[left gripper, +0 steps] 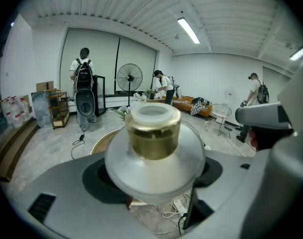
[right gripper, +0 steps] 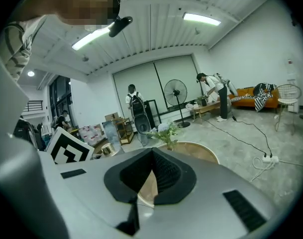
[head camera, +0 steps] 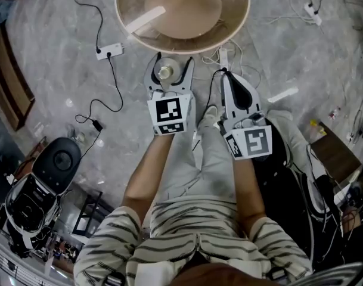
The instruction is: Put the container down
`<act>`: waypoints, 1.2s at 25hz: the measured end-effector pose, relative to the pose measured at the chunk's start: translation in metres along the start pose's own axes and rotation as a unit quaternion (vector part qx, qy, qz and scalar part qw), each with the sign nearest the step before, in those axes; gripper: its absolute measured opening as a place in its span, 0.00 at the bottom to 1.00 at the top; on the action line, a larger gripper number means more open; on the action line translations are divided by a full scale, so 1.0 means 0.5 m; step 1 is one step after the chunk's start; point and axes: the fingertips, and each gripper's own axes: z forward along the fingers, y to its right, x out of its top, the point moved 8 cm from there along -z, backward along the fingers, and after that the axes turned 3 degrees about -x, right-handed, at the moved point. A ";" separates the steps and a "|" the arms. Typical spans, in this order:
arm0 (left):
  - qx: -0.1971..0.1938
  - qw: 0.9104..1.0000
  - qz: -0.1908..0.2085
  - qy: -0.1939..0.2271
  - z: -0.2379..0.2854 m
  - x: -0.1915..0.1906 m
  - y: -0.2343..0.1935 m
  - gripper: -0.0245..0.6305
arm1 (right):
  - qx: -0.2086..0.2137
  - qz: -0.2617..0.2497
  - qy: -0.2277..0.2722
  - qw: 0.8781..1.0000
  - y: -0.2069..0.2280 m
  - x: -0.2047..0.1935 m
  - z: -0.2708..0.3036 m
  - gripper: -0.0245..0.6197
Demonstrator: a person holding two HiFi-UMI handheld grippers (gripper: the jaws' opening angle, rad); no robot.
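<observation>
Two claws are hanging just short of the round counter (head camera: 130, 8). My left claw (head camera: 171, 64) is clamping the container (left gripper: 152, 133), neck up, counter straight ahead. My right claw (head camera: 229, 79) is sitting closed, empty.

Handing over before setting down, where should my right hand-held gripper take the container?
Probably the container's gold collar, from the right: it is narrow, straight-sided and stands clear above the wide frosted body, which the left hand-held gripper clamps.

The frosted glass container (left gripper: 153, 156) with a gold neck sits upright, clamped between the left claw's (left gripper: 154, 182) jaws.
</observation>
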 end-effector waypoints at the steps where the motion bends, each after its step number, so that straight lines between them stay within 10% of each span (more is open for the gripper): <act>1: -0.001 1.000 0.000 -0.002 0.018 -0.007 -0.001 0.55 | 0.000 0.001 -0.002 1.000 0.005 -0.007 0.007 0.05; 30: -0.005 0.998 0.035 -0.056 0.399 -0.237 -0.080 0.55 | -0.021 0.036 -0.024 0.999 0.066 -0.187 0.128 0.05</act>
